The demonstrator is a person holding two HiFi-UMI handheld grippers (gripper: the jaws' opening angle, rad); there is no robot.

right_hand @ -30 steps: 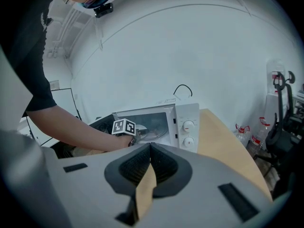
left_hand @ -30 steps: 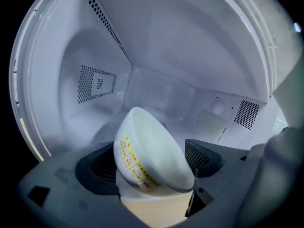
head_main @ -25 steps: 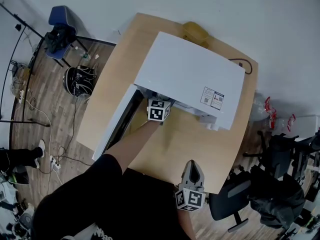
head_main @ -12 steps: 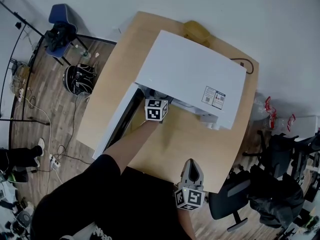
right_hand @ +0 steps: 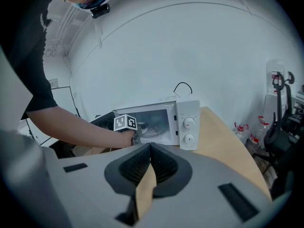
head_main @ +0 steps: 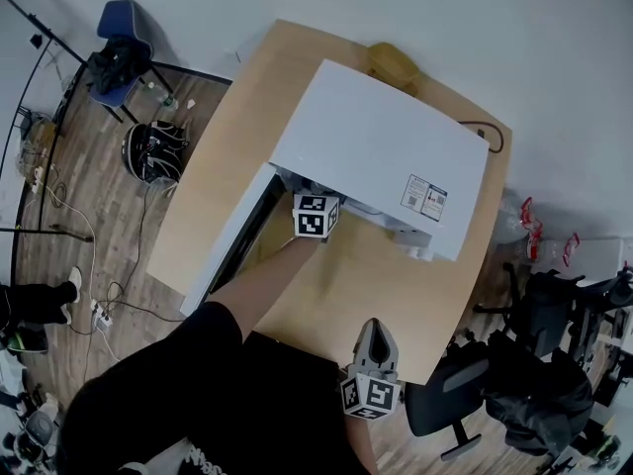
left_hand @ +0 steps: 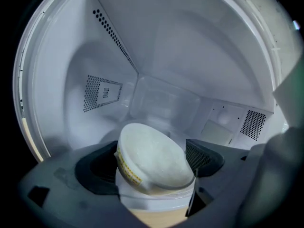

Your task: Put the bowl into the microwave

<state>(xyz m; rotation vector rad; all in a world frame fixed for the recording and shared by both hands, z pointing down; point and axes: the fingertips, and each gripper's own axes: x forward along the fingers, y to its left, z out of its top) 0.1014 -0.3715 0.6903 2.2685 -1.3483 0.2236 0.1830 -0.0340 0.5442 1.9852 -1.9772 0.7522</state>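
Clamped between the jaws of the left gripper (left_hand: 154,175): the bowl (left_hand: 152,156), white, covered, tilted, pinched at both sides. Just ahead and all around, the pale inside of the microwave (left_hand: 156,94). Carrying-in step, by the look of it nearly done. Next, probably: level the bowl, lower onto the cavity floor, part the jaws, draw back past the open door (head_main: 229,245). Right gripper (right_hand: 148,148) closed on nothing, well back from the microwave. Beneath, a light wooden table (head_main: 386,295); beyond, plank floor (head_main: 109,216) and a plain white wall (head_main: 554,57).

Head view overhead; both gripper views face the microwave (head_main: 381,161).
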